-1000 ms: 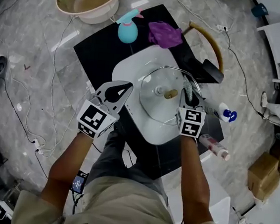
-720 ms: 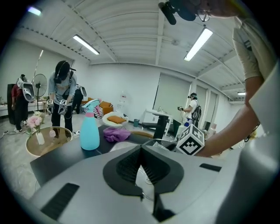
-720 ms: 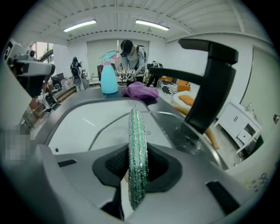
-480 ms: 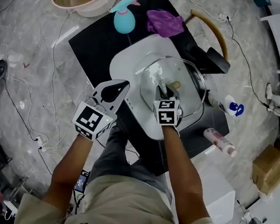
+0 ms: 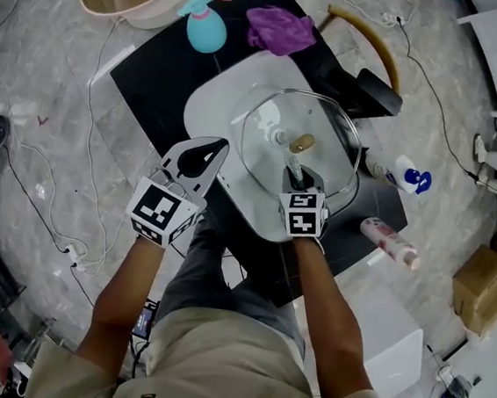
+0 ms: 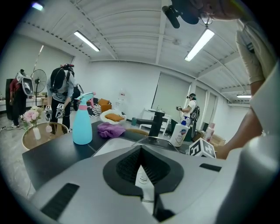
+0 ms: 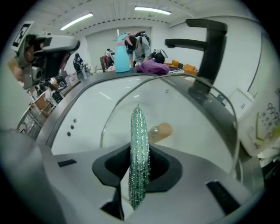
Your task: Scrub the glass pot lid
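The left gripper, jaws closed on nothing, waits at 9 o'clock of the glass pot lid lying in the white sink, while the right gripper, clamped on a green glittery scrubber, holds it over the lid's 6 o'clock part, so scrubbing looks under way, with how much remains unclear.

The left arm is bare and angles outward from the body. The left gripper points forward and slightly right. Its jaws are closed together with nothing clamped between them, and its marker cube sits at the wrist. The right arm is also bare and runs almost straight ahead. The right gripper points forward, its jaws pressed on a thin green scrubber that stands edge-on between them.
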